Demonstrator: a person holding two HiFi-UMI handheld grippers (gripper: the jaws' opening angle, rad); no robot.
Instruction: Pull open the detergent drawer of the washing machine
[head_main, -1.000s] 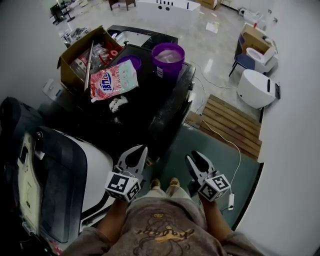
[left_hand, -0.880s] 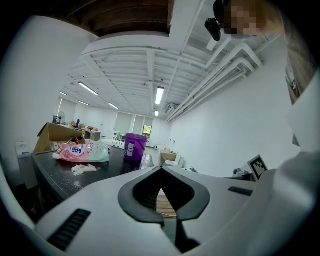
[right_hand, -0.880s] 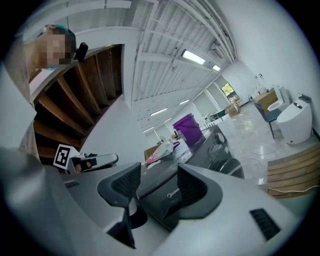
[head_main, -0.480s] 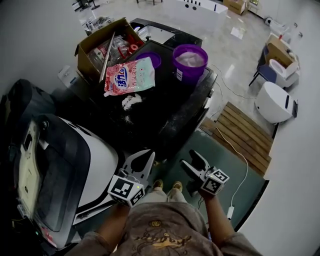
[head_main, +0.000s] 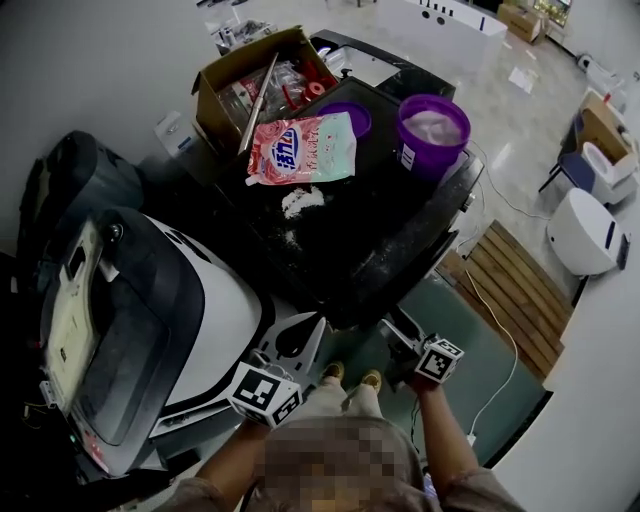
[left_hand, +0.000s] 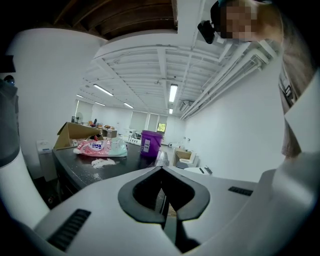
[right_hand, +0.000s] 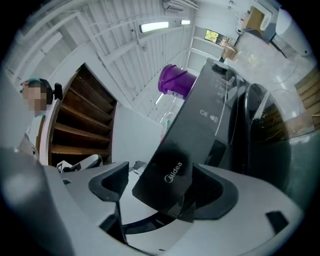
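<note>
Head view: the person stands at the front of a black washer (head_main: 400, 220) whose top carries a purple bucket (head_main: 433, 125), a pink bag (head_main: 300, 150), a box (head_main: 245, 85) and spilled powder (head_main: 300, 200). The left gripper (head_main: 314, 325) is held beside the washer's near corner; the right gripper (head_main: 395, 335) is low at its front

Left gripper view: the left gripper's (left_hand: 161, 170) jaws are closed tip to tip, holding nothing

Right gripper view: the right gripper's (right_hand: 165, 180) jaws have just been opening and stand wide. The drawer (right_hand: 170, 165), its glossy black front bearing a logo, sits between them, not clamped and still in line with the control panel (right_hand: 212, 95)
</note>
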